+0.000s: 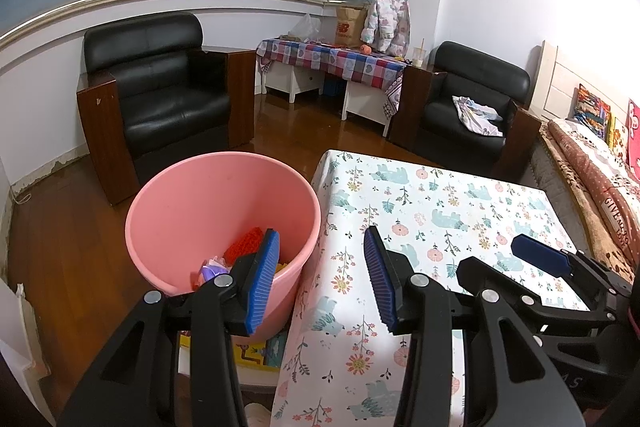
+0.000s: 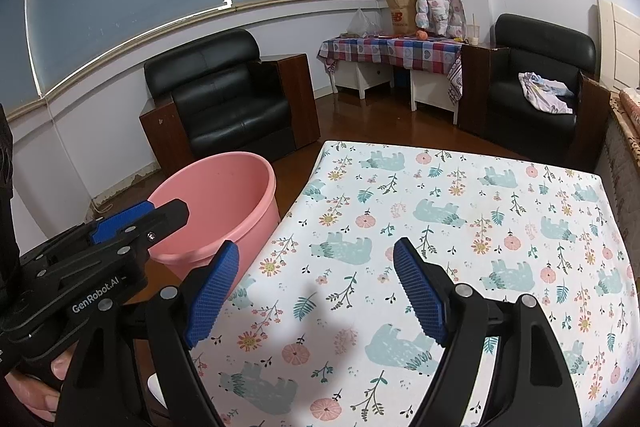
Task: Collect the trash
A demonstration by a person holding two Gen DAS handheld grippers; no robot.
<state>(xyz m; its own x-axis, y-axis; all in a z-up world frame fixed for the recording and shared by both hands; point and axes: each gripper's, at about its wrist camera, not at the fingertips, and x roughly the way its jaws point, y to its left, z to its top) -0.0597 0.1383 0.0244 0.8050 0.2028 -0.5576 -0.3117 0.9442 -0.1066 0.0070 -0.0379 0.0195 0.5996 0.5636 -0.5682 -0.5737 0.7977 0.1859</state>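
Note:
A pink bucket (image 1: 168, 195) stands on the floor left of a low table (image 1: 440, 211) covered in a white floral cloth. Inside the bucket lie a red knobbly piece (image 1: 244, 243), a purple-and-pink scrap (image 1: 212, 271) and something yellow. My left gripper (image 1: 320, 233) is open and empty; its left finger hangs over the bucket's mouth, its right finger over the table's left edge. My right gripper (image 2: 316, 247) is open and empty above the table's (image 2: 440, 211) near part, and it shows at the right of the left wrist view (image 1: 490, 253). The bucket (image 2: 224, 187) and left gripper (image 2: 160, 223) appear at its left.
Two black armchairs (image 1: 160, 95) (image 1: 468, 111) stand on the wooden floor behind, with a checked-cloth desk (image 1: 332, 57) between them. A bed with patterned blankets (image 1: 592, 179) borders the table's right side. A colourful box (image 1: 256, 355) lies beneath the bucket's near side. A hand (image 2: 36, 387) grips the left gripper's handle.

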